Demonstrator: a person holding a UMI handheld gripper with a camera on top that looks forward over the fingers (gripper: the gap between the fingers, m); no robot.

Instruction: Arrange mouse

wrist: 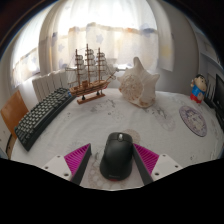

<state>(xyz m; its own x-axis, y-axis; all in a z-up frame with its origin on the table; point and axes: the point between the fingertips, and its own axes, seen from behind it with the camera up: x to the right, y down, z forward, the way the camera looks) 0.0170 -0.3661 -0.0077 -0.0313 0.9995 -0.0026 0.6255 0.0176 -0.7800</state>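
A black computer mouse (117, 156) lies on the white marbled table (95, 125), between my two fingers. My gripper (113, 160) is open. The pink pads (78, 158) stand on either side of the mouse, with a gap showing on the left side and the right pad close to the mouse's edge. The mouse rests on the table with its front pointing away from me.
A black keyboard (42, 117) lies at an angle to the left. A wooden model ship (90, 72) and a large conch shell (138, 82) stand beyond the mouse. A round patterned disc (193, 122) and a small figurine (199, 88) are at the right.
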